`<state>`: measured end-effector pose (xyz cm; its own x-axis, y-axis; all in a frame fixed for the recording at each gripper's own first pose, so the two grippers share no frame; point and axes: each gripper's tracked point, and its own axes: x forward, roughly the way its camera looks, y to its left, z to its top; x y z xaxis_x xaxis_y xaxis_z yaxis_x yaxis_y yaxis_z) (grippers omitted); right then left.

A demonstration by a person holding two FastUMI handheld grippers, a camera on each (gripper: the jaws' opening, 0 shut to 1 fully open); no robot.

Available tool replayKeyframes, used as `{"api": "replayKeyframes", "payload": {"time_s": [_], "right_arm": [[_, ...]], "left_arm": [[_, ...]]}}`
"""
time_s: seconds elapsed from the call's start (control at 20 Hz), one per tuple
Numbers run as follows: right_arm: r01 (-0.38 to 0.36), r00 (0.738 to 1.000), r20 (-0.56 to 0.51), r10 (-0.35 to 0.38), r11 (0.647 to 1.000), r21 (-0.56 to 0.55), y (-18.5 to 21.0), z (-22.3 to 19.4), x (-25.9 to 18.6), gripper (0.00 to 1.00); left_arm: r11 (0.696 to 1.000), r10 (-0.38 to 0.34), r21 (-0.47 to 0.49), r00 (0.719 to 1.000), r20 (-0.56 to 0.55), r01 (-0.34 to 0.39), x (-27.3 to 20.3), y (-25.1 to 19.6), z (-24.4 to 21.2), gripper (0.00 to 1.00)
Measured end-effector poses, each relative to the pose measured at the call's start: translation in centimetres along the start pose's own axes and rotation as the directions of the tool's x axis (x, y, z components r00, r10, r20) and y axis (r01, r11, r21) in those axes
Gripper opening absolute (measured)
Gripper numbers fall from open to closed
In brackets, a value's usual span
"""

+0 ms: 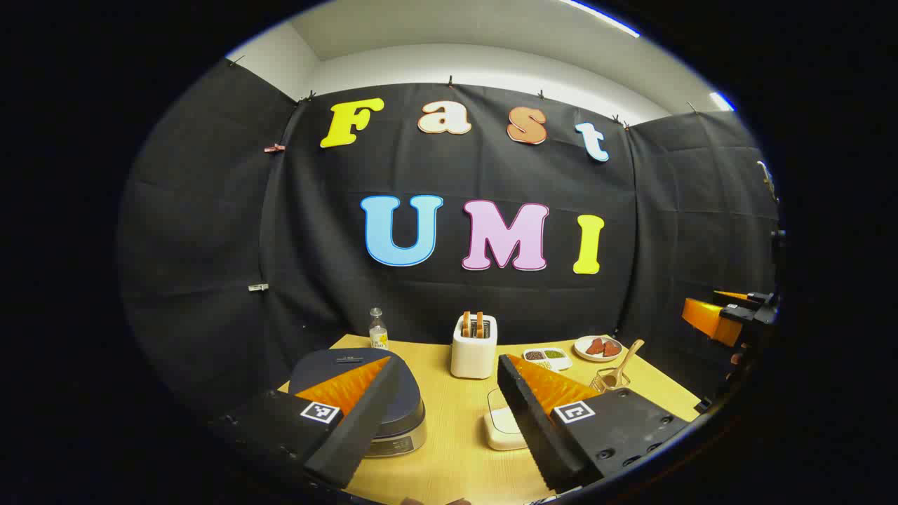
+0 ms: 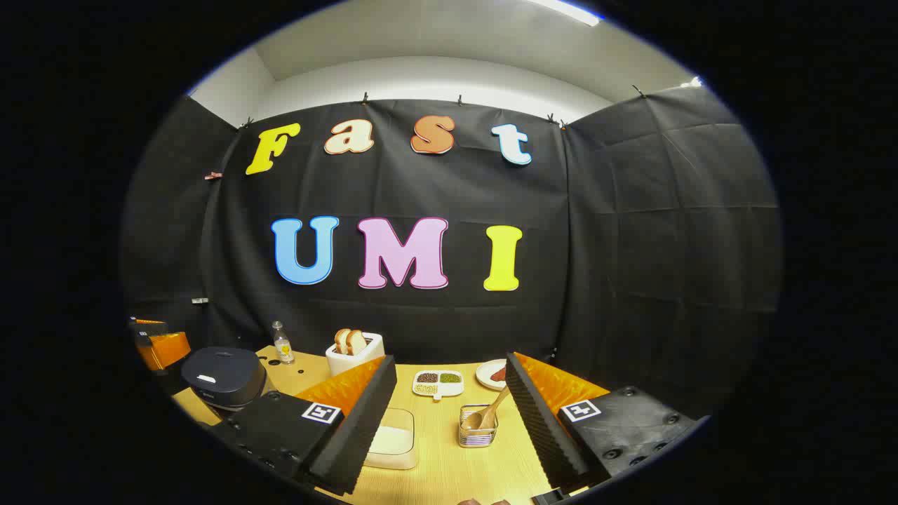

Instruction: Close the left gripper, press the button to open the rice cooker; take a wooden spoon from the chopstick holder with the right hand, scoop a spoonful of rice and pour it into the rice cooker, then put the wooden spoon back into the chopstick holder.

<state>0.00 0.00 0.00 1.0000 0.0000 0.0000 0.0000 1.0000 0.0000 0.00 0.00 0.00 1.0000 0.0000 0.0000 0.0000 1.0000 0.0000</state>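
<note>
Wooden spoon [image 2: 491,412] leans in the wire chopstick holder [image 2: 478,426] on the yellow table [image 2: 449,463], ahead between the right gripper [image 2: 449,414]'s spread fingers. The left gripper [image 1: 449,414] is also released, its jaws wide, with the closed dark rice cooker [image 1: 393,414] behind its left finger and a white container of rice [image 1: 501,424] near the right one

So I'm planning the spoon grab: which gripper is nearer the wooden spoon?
Right. The right gripper frames the wooden spoon between its fingers; the left gripper sits left of it.
</note>
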Motion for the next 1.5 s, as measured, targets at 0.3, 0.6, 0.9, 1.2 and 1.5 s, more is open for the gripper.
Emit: {"api": "replayKeyframes", "payload": {"time_s": [0.3,0.6,0.9,1.2,1.5], "right_arm": [[-0.004,1.000,0.023,0.005,0.999,-0.033,0.1,0.4,-0.9,0.98],[0.002,1.000,0.003,-0.002,1.000,-0.024,-1.4,-0.6,-0.3,0.96],[0.023,1.000,-0.004,-0.023,1.000,0.001,-3.4,-1.1,1.1,0.98],[0.012,1.000,-0.009,-0.012,1.000,0.012,-3.9,-1.6,2.5,0.98],[0.004,1.000,-0.015,-0.004,1.000,0.031,-3.9,-1.8,4.2,0.98]], "left_arm": [[1.000,-0.015,-0.011,1.000,0.009,0.015,0.0,1.1,0.0,0.95],[1.000,-0.008,-0.029,1.000,0.007,0.008,1.3,0.1,0.2,0.95],[0.999,0.016,-0.035,1.000,-0.011,-0.016,2.7,-1.2,0.0,0.95],[0.998,0.041,-0.036,0.999,-0.026,-0.042,3.6,-1.3,0.0,0.95],[0.996,0.070,-0.056,0.996,-0.055,-0.073,4.6,-0.1,0.0,0.95]]}}
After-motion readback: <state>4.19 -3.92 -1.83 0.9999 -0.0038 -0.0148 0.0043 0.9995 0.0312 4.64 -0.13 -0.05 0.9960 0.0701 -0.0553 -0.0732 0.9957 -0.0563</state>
